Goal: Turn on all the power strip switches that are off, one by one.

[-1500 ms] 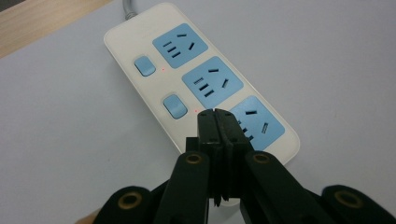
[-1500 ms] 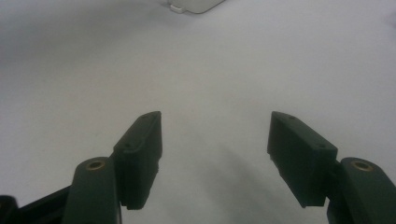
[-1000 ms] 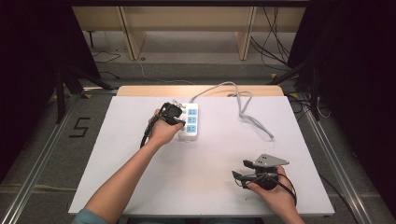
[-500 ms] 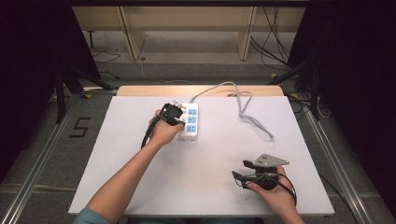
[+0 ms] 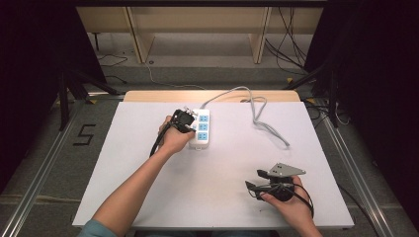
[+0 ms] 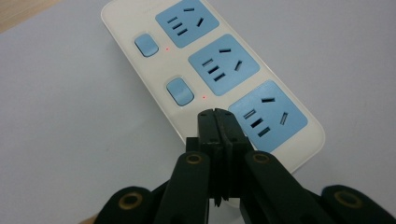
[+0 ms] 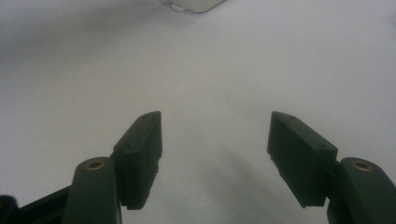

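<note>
A white power strip [image 5: 202,129] with three blue sockets lies at the back middle of the white table [image 5: 222,163]. My left gripper [image 5: 184,120] is shut, with nothing between its jaws. In the left gripper view its closed tips [image 6: 217,115] sit on the power strip [image 6: 149,74] beside the nearest blue socket [image 6: 268,116]. Two blue switches [image 6: 180,91] show beyond the tips, each with a small red light beside it. My right gripper [image 5: 254,180] rests open near the front right of the table. In the right gripper view the gripper [image 7: 215,128] has only bare table between its jaws.
The strip's grey cable [image 5: 259,116] loops over the back right of the table and runs off its far edge. A corner of the strip [image 7: 194,4] shows at the top of the right gripper view. Dark frames and shelves stand beyond the table.
</note>
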Demonstrator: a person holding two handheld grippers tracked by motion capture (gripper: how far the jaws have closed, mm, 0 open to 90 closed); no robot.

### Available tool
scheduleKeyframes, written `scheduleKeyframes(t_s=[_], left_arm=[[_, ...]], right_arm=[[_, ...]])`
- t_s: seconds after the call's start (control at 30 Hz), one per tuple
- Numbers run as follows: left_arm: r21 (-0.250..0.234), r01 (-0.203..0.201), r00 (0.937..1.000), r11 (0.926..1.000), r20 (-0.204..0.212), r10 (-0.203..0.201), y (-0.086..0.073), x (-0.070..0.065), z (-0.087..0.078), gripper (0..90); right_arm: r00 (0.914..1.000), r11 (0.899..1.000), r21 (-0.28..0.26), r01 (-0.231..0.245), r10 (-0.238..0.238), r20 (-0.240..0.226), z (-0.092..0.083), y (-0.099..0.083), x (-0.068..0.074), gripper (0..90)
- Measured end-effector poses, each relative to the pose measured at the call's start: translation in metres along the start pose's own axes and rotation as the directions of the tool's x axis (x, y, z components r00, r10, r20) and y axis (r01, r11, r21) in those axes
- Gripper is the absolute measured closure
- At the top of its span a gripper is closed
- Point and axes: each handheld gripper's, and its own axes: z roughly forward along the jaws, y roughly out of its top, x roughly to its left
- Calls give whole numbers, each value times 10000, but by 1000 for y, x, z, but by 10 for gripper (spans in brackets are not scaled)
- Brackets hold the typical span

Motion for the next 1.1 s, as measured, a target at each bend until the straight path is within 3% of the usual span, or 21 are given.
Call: scheduleKeyframes(t_s=[0.43, 0.57, 0.87, 0.97, 1.07, 1.1], left_arm=[[207, -356, 9988, 9992, -339, 363, 2, -5, 1, 898], [230, -294, 9989, 9993, -357, 302, 2, -5, 1, 898], [409, -734, 9923, 9965, -966, 770, 5, -11, 4, 899], [355, -631, 9951, 9974, -740, 656, 6, -10, 5, 899], [175, -191, 9998, 9997, -86, 193, 6, -8, 4, 899], [187, -400, 9990, 9990, -177, 404, 6, -10, 4, 899]], right_arm=[[10000, 10000, 9, 1, -1, -20, 0, 0, 0, 365], [10000, 10000, 12, 30, -29, -39, 1, 0, 0, 364], [10000, 10000, 19, 36, -36, -58, 1, 0, 0, 364], [10000, 10000, 38, 7, -7, -59, 0, 0, 0, 364], [10000, 10000, 12, -9, 9, -52, 1, 0, 0, 364], [10000, 10000, 23, -11, 11, -53, 1, 0, -1, 365]])
